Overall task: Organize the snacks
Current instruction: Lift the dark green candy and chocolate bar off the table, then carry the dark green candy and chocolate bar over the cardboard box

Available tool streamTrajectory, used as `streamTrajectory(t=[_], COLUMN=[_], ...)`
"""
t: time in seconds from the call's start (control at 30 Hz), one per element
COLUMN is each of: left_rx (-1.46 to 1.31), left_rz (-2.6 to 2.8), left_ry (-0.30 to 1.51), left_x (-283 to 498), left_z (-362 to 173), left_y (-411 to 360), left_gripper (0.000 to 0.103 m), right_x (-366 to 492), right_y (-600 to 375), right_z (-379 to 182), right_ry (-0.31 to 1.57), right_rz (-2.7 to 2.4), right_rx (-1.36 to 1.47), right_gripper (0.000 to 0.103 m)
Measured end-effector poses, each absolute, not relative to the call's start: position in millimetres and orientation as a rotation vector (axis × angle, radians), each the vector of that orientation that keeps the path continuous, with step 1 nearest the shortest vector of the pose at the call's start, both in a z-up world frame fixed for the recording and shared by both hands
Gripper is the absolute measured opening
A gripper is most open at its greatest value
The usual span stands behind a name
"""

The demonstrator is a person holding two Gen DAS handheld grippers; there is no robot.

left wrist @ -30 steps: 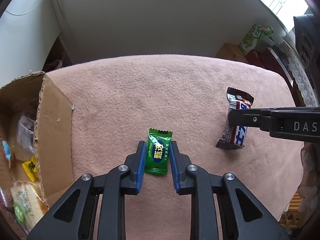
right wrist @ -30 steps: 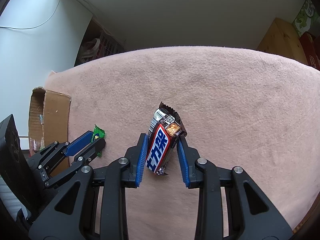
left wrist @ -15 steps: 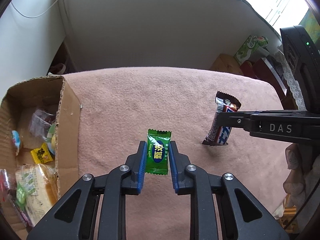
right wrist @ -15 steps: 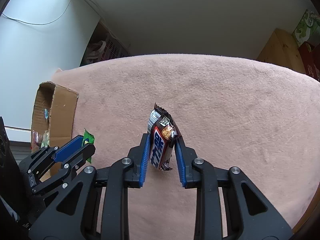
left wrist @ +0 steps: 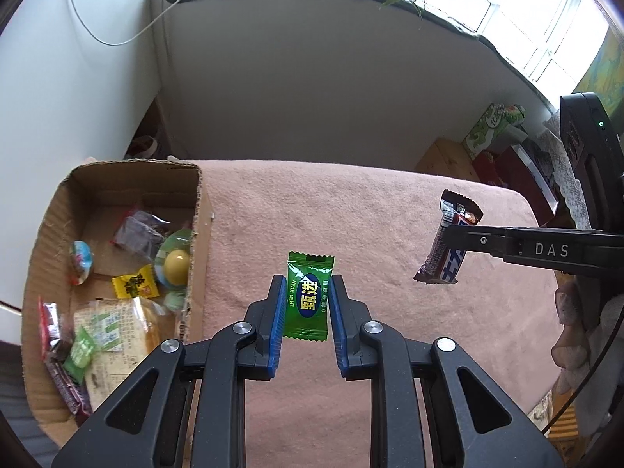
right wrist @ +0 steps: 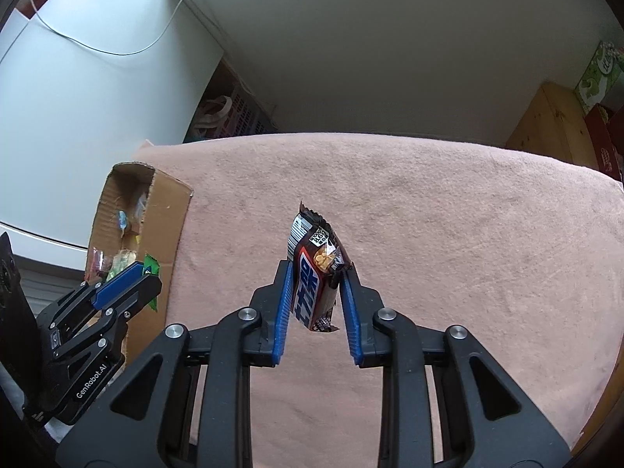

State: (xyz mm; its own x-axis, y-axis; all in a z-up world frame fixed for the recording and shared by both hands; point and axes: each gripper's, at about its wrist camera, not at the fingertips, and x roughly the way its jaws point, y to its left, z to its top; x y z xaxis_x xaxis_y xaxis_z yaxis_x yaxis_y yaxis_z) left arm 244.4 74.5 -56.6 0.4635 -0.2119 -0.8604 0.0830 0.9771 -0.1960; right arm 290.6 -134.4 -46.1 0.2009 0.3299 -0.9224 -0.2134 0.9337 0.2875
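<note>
The left gripper (left wrist: 304,304) is clamped on a green candy packet (left wrist: 309,295), blue pads pressing its two long sides, the packet's long axis running straight out along the fingers and its crimped end toward the top of the frame. The right gripper (right wrist: 316,292) is likewise closed on a chocolate bar (right wrist: 315,273), gripped by its lower half, its long axis tilted a little to the left so the crimped end points up and away. Both snacks hang clear of the pink cloth-covered worktop (left wrist: 351,210). The relation that matters is the open cardboard box (left wrist: 117,179), which lies at the left of both views: in the left wrist view its right wall stands just left of the candy, while in the right wrist view the box sits well off at the left edge, with the left gripper between it and the bar. The left hand is therefore plainly nearer and would probably drop first. The box already holds a bread packet (left wrist: 113,331), a jelly cup (left wrist: 175,257) and small sweets, with bare cardboard toward its far end. The cloth between the grippers and the box wall is open, so the wall's top edge is the only thing to clear.
</note>
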Motion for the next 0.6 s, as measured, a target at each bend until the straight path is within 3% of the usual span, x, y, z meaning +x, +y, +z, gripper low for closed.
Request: streamTrajectory(t=[0.6], left_rx=[-0.214], left_rz=[0.011], left_ry=[0.986], left_x=[195], left_z=[-30], left_y=[157], left_gripper=[0.02], right_x=[280], right_y=[5], right_z=[-6], right_ry=[1.255], right_rz=[0.649], right_rx=[0.0], right_gripper=[0.025])
